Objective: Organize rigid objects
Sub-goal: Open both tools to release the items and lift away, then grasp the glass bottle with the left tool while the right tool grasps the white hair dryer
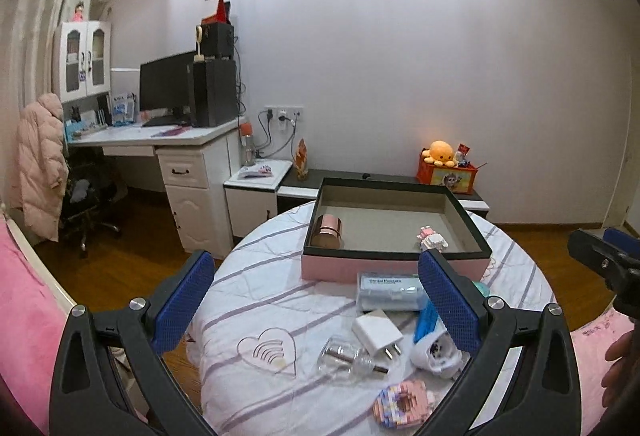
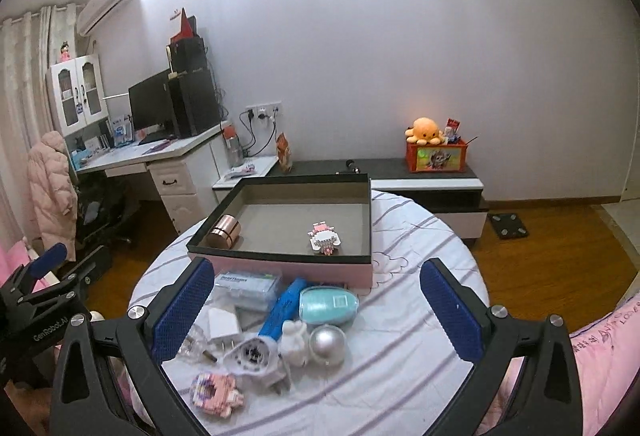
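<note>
Left gripper jaws wide apart, holding nothing, above worktop. Box at worktop's far side holds copper cylinder at left, brick figure right of it. Loose pile near box: charger, blue tool, teal case, silver ball. Right gripper jaws wide apart, empty.

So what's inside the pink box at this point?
Inside the pink box: a rose-gold cylinder lying at the near left corner and a small pink-and-white brick figure toward the right. The near wall hides a strip of the floor.
</note>
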